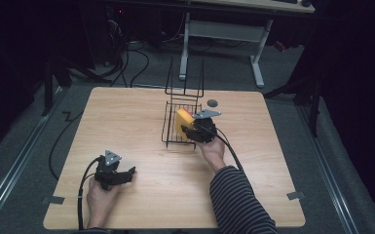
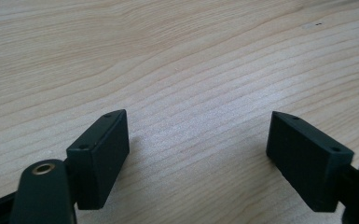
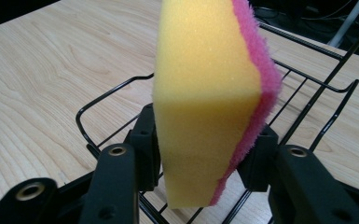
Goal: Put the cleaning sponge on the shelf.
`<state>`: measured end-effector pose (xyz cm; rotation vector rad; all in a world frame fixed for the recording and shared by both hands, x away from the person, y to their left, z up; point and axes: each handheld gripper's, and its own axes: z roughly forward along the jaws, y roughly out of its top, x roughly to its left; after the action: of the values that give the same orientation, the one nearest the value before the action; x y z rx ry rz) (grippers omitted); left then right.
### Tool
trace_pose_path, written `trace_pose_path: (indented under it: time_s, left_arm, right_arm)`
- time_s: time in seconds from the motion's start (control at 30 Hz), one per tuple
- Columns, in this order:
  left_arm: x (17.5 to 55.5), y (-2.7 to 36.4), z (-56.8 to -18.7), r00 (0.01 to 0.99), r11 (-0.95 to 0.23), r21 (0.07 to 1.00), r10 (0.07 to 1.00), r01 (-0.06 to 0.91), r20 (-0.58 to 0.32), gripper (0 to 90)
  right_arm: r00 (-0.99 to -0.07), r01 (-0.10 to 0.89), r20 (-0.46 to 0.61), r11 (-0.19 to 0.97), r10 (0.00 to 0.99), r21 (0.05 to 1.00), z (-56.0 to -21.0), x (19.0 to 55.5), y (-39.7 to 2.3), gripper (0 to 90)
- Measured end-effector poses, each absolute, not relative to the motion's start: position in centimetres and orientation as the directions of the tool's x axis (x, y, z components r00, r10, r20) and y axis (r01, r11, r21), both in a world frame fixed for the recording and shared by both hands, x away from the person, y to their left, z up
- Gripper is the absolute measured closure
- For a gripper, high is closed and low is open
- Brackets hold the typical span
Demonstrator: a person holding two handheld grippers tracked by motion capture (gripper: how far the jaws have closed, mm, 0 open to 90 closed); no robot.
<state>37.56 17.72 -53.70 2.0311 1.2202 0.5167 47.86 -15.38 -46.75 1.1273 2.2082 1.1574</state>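
In the high view the left gripper lies low on the wooden table, at about 7 o'clock of the tabletop, and a hand holds it from behind. Its jaws stand wide apart and hold nothing. In the left gripper view the two black jaws of this gripper are open over bare wood, close above the surface.

Near the middle of the table, a little toward 1 o'clock, stands a black wire rack with tall upright wires at its far end. The right gripper is at the rack's near right side, at about 4 o'clock of the rack. Its jaws are clamped on a sponge, which is yellow with a pink scrubbing layer. The sponge stands on edge over the rack.

In the right gripper view the right gripper presses the sponge from both flat sides, the yellow face at the left and the pink layer at the right, with the rack just behind and below.

A small dark round thing lies on the table at about 1 o'clock of the rack. The right arm wears a striped sleeve.
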Motion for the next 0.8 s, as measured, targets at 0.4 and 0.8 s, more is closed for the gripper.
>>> trace_pose_path:
  time_s: [0.4,0.8]
  left_arm:
    - [37.6,17.7,-53.7,0.476,-0.310,0.738,0.879,0.599,-0.017,21.7]
    - [37.6,17.7,-53.7,0.476,-0.310,0.738,0.879,0.599,-0.017,21.6]
  right_arm:
    - [-0.603,0.495,0.059,0.315,0.795,0.810,-46.4,47.8,-16.0,34.7]
    - [-0.625,0.475,0.068,0.309,0.778,0.824,-44.6,46.7,-16.9,29.0]
